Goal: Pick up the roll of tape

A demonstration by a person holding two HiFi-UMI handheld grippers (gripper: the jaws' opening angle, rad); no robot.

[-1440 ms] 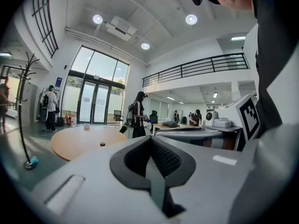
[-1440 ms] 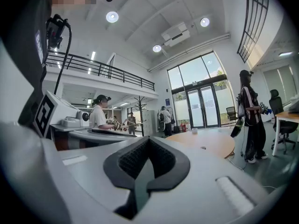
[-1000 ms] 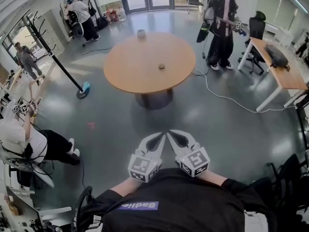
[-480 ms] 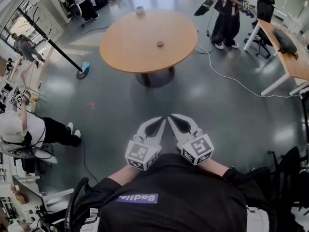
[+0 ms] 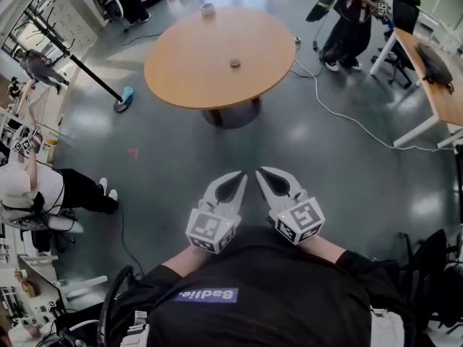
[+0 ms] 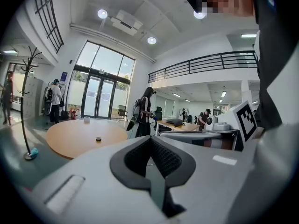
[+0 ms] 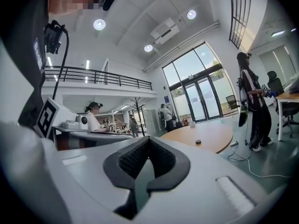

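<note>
A small dark round roll of tape (image 5: 234, 63) lies near the middle of the round wooden table (image 5: 188, 78), far ahead of me. It also shows as a dark disc (image 6: 98, 138) in the left gripper view and the same disc (image 7: 198, 142) in the right gripper view. My left gripper (image 5: 241, 175) and right gripper (image 5: 260, 170) hang side by side in front of my chest, over the grey floor and well short of the table. Both are shut with nothing between the jaws, as seen at the left gripper (image 6: 149, 138) and right gripper (image 7: 148, 138).
A white cup-like object (image 5: 207, 9) stands at the table's far edge. A person (image 5: 352, 16) stands right of the table, with a cable (image 5: 347, 118) across the floor. A desk (image 5: 427, 71) is at right. A coat stand (image 5: 79, 67) and a crouching person (image 5: 43, 194) are at left.
The table has slid up and slightly left in the head view, and its far side is now cut off less. Both grippers stay shut in front of my chest.
</note>
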